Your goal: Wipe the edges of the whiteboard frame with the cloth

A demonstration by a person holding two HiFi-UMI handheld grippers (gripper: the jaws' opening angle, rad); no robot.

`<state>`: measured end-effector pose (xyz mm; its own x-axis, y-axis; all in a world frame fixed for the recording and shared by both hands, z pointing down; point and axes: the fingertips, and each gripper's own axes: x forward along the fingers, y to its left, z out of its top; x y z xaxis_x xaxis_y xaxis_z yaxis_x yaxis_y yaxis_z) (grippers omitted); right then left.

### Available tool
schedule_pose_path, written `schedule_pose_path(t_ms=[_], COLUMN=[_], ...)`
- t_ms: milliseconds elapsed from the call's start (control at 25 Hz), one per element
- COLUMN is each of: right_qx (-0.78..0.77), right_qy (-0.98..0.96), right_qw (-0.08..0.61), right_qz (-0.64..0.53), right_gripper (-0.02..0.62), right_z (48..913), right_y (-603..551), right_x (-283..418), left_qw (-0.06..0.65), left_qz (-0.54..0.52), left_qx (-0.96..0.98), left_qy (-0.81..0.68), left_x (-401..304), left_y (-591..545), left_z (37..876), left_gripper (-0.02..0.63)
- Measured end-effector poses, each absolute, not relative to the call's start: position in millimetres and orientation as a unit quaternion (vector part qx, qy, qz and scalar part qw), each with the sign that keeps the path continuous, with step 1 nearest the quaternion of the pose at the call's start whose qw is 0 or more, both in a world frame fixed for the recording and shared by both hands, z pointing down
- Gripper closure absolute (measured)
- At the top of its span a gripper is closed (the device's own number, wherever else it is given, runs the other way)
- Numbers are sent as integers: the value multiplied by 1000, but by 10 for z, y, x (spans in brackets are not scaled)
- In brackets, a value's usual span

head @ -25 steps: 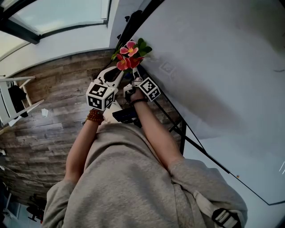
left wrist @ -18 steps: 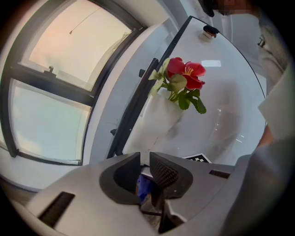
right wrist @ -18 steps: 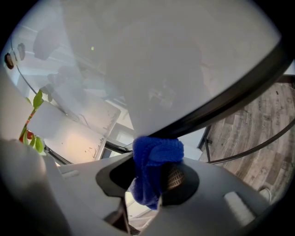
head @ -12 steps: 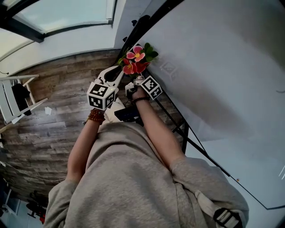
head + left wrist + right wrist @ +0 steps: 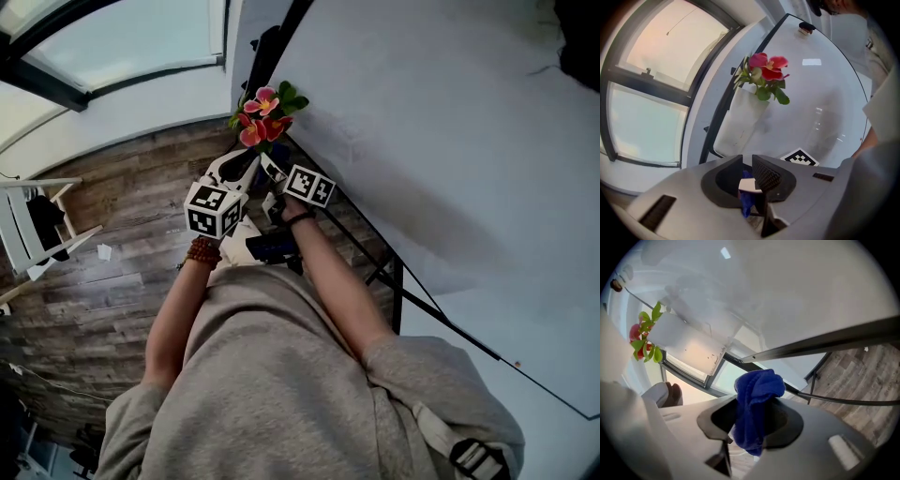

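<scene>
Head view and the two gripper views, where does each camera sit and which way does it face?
Head view: on the head, looking steeply down at floor and whiteboard; shows torso, arms, left gripper, right gripper.
Left gripper view: on the left gripper, facing whiteboard and flowers; shows its jaws.
Right gripper view: on the right gripper, facing the frame; jaws hold the cloth.
Shared: all three show the flowers.
</scene>
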<state>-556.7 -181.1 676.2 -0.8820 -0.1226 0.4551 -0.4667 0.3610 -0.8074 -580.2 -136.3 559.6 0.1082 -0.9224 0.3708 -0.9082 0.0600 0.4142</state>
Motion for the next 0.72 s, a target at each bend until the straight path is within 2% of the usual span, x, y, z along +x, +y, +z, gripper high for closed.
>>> schedule_pose_path(t_ms=[280, 440, 720], right_qx=[189, 189, 172], right_qy=[-826, -854, -924], right_qw=[201, 172, 116], right_qz=[492, 454, 322], right_gripper=[440, 440, 439], right_z=[6731, 6517, 5862], right_y=[-1632, -1650, -1557], right_x=[-5017, -4738, -4303], left_qw=[278, 255, 217], left_qz=[-6, 3, 7], left_qx=[703, 718, 740], left_qy=[-655, -648, -637], left_x=[-5306, -4994, -4423], left_y=[-1231, -1180, -1080], left_z=[5535, 5417, 5201], left_gripper=[537, 537, 537])
